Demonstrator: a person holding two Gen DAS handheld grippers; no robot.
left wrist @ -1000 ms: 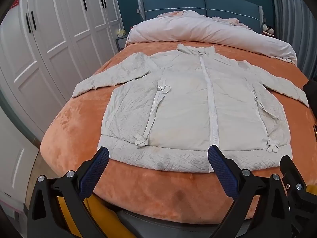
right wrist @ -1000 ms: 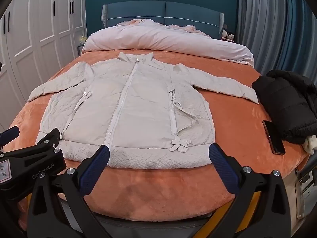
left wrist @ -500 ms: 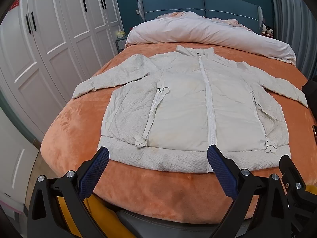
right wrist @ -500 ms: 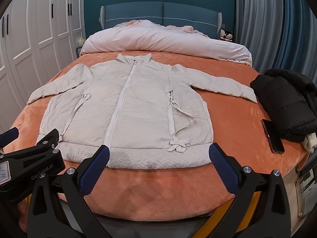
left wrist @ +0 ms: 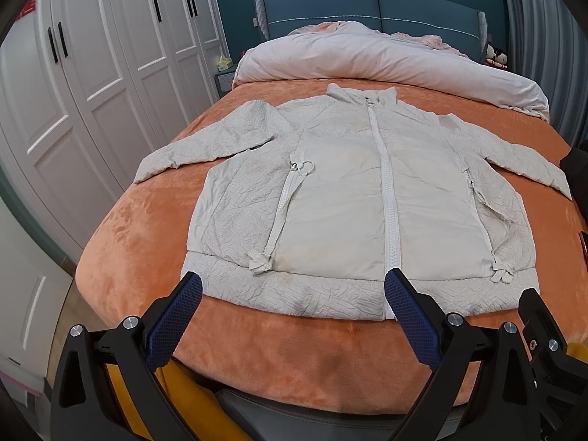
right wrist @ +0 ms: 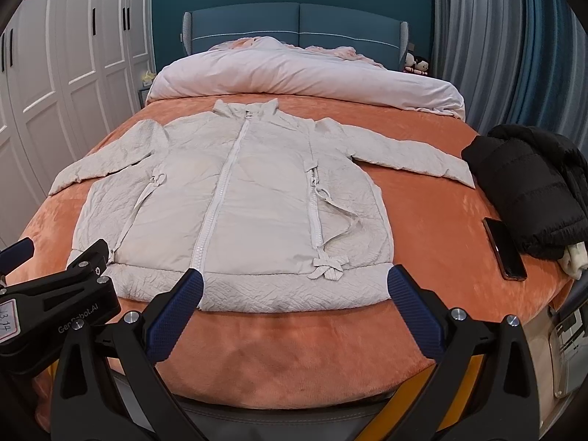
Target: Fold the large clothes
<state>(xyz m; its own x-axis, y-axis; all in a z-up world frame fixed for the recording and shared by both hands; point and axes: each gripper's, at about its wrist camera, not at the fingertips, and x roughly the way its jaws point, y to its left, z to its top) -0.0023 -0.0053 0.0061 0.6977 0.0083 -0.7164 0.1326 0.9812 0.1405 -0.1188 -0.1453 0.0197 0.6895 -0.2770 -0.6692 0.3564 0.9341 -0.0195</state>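
Note:
A light grey zipped jacket (left wrist: 341,198) lies flat, front up, on the orange bedspread (left wrist: 147,257), sleeves spread to both sides, collar toward the headboard. It also shows in the right wrist view (right wrist: 257,202). My left gripper (left wrist: 294,286) is open and empty, just above the jacket's hem near the foot of the bed. My right gripper (right wrist: 294,283) is open and empty, over the hem on the right half. The left gripper's body (right wrist: 55,301) shows at the left of the right wrist view.
A black puffer jacket (right wrist: 533,183) and a dark phone (right wrist: 505,253) lie on the bed's right side. A folded pale duvet (right wrist: 301,77) lies by the blue headboard. White wardrobes (left wrist: 92,73) stand left, grey curtains (right wrist: 496,55) right.
Both grippers have edged slightly forward toward the jacket's hem; the jacket has not moved and both stay open.

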